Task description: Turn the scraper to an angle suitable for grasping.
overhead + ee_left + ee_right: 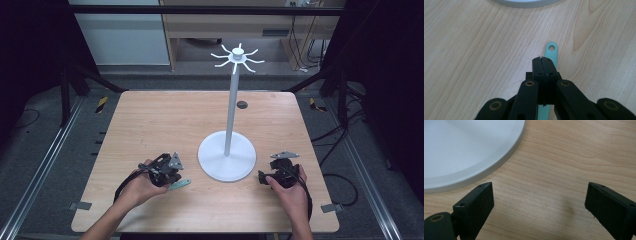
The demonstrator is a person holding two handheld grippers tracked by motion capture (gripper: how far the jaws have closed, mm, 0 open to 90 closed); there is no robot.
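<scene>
High view: wooden table [150, 120]; white stand [227, 155] with round base and hooked top, centre; left gripper [167, 170] in left hand, left of base, teal strip [180, 184] at its tip; right gripper [280, 172] in right hand, right of base.
Left gripper view: jaws pressed together on the teal strip [552, 51], holed end projecting past the tips over the table; base edge [524, 3] at top.
Right gripper view: jaws wide apart, nothing between them, over bare wood [564, 170]; base [461, 150] at upper left.
</scene>
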